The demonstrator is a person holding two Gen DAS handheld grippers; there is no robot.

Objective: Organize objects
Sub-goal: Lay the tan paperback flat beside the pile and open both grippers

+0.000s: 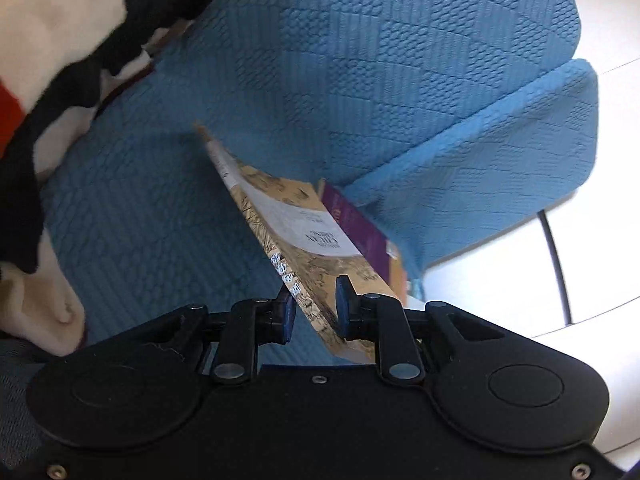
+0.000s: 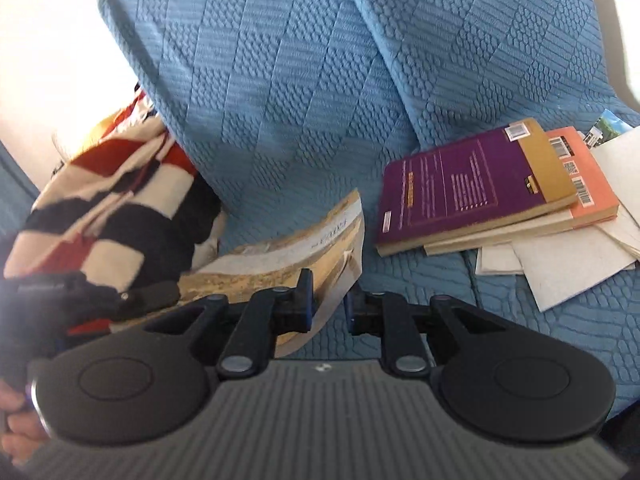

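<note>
Tan book (image 1: 304, 248) with a pale title panel, cover bowed, held above the blue quilted sofa (image 1: 360, 60), centre frame. Left hand-held gripper (image 1: 316, 308) nearly closed, pads clamped on its lower edge. Right hand-held gripper (image 2: 329, 300) also narrow, pinching the same book's corner. Purple book (image 2: 460, 184) tops an orange book (image 2: 588, 184) and white papers (image 2: 572, 268), right of frame. Striped blanket (image 2: 104, 208) at left.

A home living room, by the look of it: a sofa under a blue quilted textured cover (image 2: 280, 92) with a matching cushion (image 2: 500, 40), a striped cream, black and red knitted blanket (image 2: 108, 208) heaped on it, loose paperback books (image 2: 472, 184) on the seat, and pale glossy floor tiles (image 1: 612, 160) beside it.
</note>
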